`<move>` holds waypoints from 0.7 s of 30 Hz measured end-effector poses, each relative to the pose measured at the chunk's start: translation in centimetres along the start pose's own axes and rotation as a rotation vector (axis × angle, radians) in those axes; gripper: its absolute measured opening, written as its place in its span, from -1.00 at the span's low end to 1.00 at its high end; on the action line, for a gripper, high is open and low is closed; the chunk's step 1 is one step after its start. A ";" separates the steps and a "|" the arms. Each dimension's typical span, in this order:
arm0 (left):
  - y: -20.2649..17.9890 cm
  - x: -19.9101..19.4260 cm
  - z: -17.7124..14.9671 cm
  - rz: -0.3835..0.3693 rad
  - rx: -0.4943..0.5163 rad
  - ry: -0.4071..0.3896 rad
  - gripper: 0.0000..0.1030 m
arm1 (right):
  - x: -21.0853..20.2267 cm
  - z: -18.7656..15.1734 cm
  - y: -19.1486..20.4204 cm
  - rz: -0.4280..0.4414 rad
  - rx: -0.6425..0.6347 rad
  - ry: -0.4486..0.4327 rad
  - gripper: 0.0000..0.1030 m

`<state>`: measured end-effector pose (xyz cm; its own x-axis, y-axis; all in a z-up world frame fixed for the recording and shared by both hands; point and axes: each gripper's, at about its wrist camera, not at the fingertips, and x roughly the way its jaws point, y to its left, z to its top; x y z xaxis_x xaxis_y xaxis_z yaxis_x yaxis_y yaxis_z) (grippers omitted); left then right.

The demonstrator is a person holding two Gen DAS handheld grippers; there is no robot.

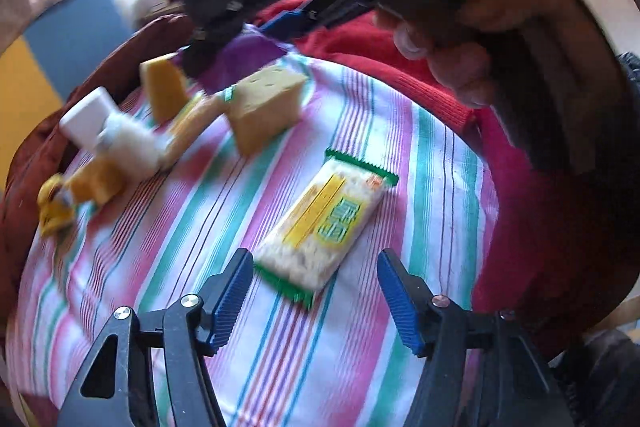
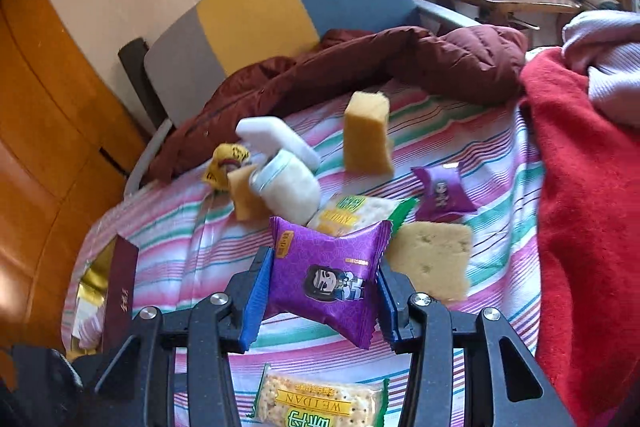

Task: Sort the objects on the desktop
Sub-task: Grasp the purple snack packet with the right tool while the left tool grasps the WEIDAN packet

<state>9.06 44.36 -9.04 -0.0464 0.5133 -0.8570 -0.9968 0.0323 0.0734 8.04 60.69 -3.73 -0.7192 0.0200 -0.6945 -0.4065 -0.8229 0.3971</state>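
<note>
In the left wrist view my left gripper (image 1: 314, 261) is open just above a striped cloth (image 1: 200, 267). The near end of a green-edged cracker packet (image 1: 324, 223) lies between its blue fingertips, and the pads do not touch it. In the right wrist view my right gripper (image 2: 324, 263) is shut on a purple snack packet (image 2: 328, 279), lifted clear of the cloth. A hand (image 1: 460, 67) holding that gripper shows at the upper right of the left wrist view. A second purple packet (image 2: 442, 193) and two more cracker packets (image 2: 360, 213) (image 2: 320, 403) lie on the cloth.
Yellow sponge blocks (image 2: 366, 135) (image 2: 432, 259), a white jar (image 2: 288, 187), a white box (image 2: 276, 139) and a yellow wrapped sweet (image 2: 226, 163) crowd the far side. A dark red box (image 2: 120, 291) stands at the left edge. A red blanket (image 2: 592, 207) and a maroon jacket (image 2: 360, 67) border the cloth.
</note>
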 end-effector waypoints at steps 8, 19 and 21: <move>0.1 3.1 1.6 -0.045 0.099 0.086 0.32 | -0.8 0.2 -0.9 0.009 0.035 -0.031 -0.08; 1.8 4.6 2.1 -0.110 -0.042 0.083 0.19 | -1.1 0.3 -1.2 -0.007 0.037 -0.043 -0.08; 1.8 4.4 2.0 -0.102 -0.063 0.071 0.04 | -1.1 0.2 -1.2 -0.009 0.037 -0.041 -0.08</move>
<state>7.16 48.34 -11.65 0.0532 0.4484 -0.8922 -0.9986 0.0261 -0.0464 9.18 61.78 -3.32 -0.7376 0.0516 -0.6733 -0.4334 -0.8008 0.4135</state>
